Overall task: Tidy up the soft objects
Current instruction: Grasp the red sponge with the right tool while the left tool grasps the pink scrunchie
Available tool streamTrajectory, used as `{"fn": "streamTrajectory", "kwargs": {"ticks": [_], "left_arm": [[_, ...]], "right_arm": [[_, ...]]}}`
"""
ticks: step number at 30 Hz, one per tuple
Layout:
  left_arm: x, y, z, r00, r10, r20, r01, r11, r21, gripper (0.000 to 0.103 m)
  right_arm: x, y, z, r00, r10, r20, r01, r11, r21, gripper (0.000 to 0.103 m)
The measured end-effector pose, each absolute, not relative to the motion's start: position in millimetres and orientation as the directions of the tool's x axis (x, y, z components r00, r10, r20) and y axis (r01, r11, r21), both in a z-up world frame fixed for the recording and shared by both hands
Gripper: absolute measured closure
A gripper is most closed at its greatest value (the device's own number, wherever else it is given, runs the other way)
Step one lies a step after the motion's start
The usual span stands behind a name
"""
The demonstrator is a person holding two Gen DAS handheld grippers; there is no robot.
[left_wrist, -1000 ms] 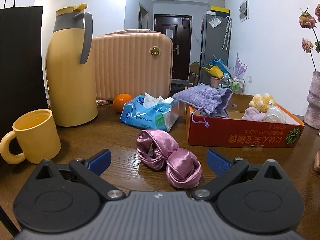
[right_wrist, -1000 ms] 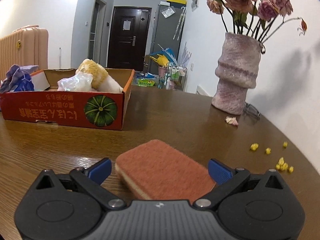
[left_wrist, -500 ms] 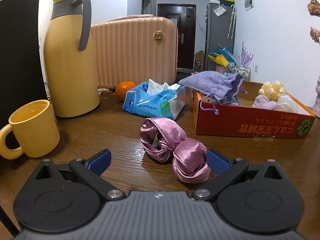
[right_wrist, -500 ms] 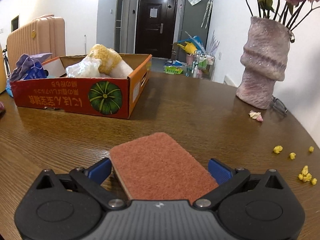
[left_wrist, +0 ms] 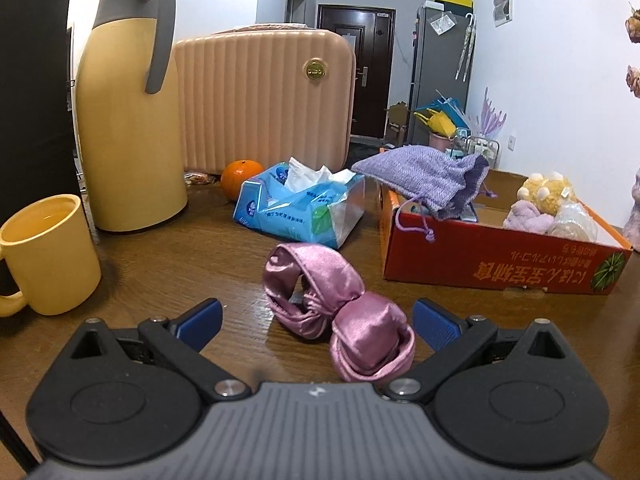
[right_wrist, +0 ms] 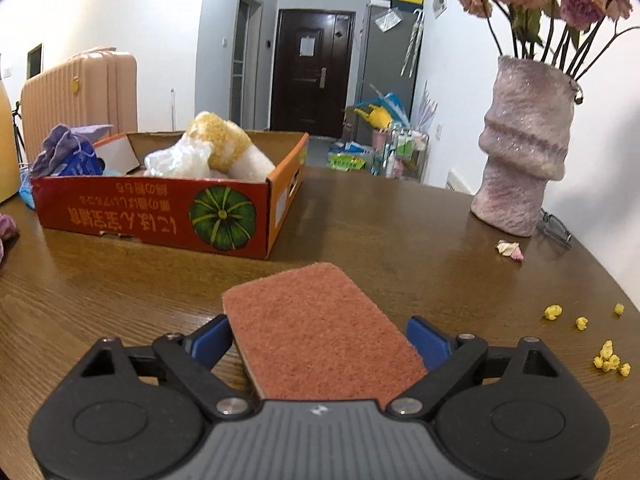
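Observation:
A pink satin cloth bundle (left_wrist: 340, 312) lies on the wooden table between the open fingers of my left gripper (left_wrist: 318, 322), which touch nothing. A rust-red sponge (right_wrist: 320, 332) sits between the blue pads of my right gripper (right_wrist: 320, 340), and both pads press its sides. The red cardboard box (left_wrist: 500, 256) stands beyond to the right, holding a purple knit pouch (left_wrist: 428, 176), a yellow plush (left_wrist: 546, 194) and other soft items. It also shows in the right wrist view (right_wrist: 160, 216).
A yellow mug (left_wrist: 48, 252), a yellow thermos jug (left_wrist: 128, 108), a pink suitcase (left_wrist: 264, 100), an orange (left_wrist: 240, 174) and a blue tissue pack (left_wrist: 300, 204) stand at the left. A pink vase (right_wrist: 524, 152) with flowers, fallen petals (right_wrist: 510, 249) and yellow crumbs (right_wrist: 608, 360) are at the right.
My right gripper has narrowed around the sponge and its pads now touch it. My left gripper has moved closer over the pink bundle, still open.

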State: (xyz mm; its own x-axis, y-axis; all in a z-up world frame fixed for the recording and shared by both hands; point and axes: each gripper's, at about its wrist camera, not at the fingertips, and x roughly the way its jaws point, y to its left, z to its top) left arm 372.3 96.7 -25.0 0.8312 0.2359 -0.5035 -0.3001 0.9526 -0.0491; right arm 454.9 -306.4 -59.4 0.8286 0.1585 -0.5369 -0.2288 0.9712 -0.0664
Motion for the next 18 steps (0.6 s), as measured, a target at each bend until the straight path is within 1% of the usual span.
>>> {"fn": "streamTrajectory", "kwargs": {"ticks": [9, 18], "left_arm": [[396, 93, -30, 0.814, 0.255, -0.522, -0.326, 0.944, -0.046, 0.0], [427, 98, -44, 0.749, 0.283, -0.599, -0.358, 0.934, -0.006, 0.0]], "right_arm": [[447, -285, -55, 0.854, 0.144, -0.501, -0.207, 0.976, -0.073, 0.009], [439, -270, -50, 0.877, 0.126, -0.464, -0.166, 0.985, -0.048, 0.009]]}}
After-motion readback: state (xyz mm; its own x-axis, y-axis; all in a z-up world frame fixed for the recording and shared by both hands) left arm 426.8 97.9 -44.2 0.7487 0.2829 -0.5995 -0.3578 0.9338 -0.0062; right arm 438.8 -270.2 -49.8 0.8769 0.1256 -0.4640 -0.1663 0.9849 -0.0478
